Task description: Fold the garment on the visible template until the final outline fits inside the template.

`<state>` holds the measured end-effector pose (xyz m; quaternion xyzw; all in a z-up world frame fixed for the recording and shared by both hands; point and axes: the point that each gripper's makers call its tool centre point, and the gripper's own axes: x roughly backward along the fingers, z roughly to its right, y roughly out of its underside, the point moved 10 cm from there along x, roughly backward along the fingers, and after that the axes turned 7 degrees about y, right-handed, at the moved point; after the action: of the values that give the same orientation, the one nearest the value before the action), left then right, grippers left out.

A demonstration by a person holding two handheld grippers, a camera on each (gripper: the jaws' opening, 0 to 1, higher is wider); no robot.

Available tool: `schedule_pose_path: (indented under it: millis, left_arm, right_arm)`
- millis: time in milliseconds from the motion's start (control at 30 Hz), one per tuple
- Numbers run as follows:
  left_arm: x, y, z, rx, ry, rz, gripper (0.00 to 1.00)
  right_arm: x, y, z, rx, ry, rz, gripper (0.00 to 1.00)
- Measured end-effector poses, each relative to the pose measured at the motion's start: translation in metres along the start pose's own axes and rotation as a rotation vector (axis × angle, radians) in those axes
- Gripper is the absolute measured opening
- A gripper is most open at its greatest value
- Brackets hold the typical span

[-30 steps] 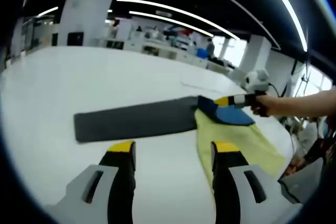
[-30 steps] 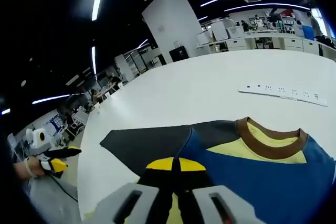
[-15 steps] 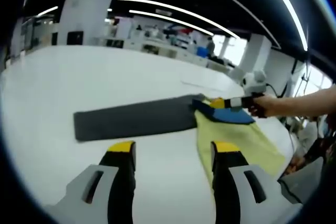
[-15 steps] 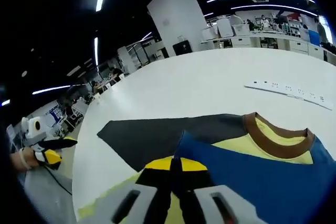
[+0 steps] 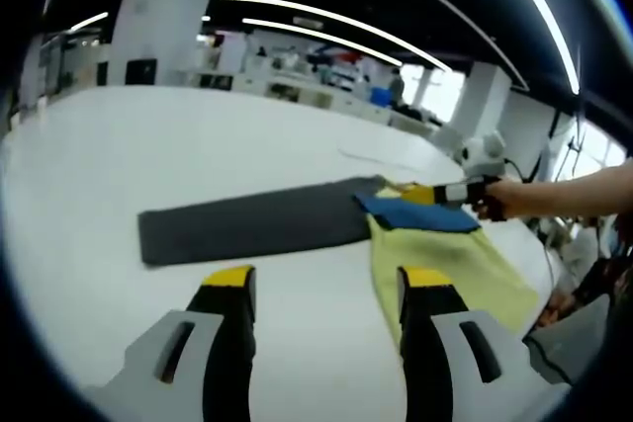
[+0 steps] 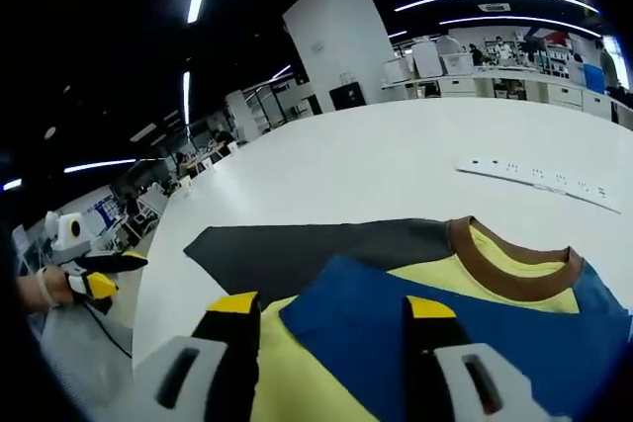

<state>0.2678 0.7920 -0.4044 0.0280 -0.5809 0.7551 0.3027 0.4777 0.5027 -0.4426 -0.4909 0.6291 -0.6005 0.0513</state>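
Garment (image 6: pixel 465 333): a yellow T-shirt with blue shoulder and sleeve panels and a brown collar (image 6: pixel 514 269), lying flat on the white table (image 6: pixel 396 165). Sleeve panel folded inward across the yellow body, blue over yellow, presumably to narrow the outline toward the template. Template (image 5: pixel 252 224): a dark grey rectangular sheet, flat on the table, extending from under the collar end of the shirt; most of its length bare, with the shirt's yellow body (image 5: pixel 445 264) hanging well past its edge. Fit inside the template judged not yet reached.

Right gripper (image 6: pixel 331 308): jaws spread wide, empty, poised just above the folded blue panel with one yellow-tipped jaw over the yellow cloth and the other over the blue. Placement consistent with a release at the fold line, though contact with the cloth cannot be confirmed. In the left gripper view, right gripper (image 5: pixel 435 193) seen at the collar end of the shirt, held by a hand (image 5: pixel 495 197) reaching in from the side.

Left gripper (image 5: pixel 326 289): jaws wide apart, nothing between them, hovering over bare table near the template's long edge, well clear of the cloth. Likely held back to keep the whole garment in sight.

White power strip (image 6: pixel 539 175) lying on the table beyond the shirt, apart from it.
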Motion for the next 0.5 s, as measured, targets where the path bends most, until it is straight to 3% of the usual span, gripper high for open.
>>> schedule_pose_path:
  millis: [167, 500]
  left_arm:
    - [0.000, 0.000, 0.000, -0.002, 0.003, -0.003, 0.54]
    - [0.001, 0.001, 0.001, -0.005, 0.007, -0.012, 0.54]
  right_arm:
    - [0.002, -0.001, 0.001, 0.007, -0.016, 0.011, 0.79]
    - [0.029, -0.001, 0.027, -0.030, 0.026, 0.023, 0.75]
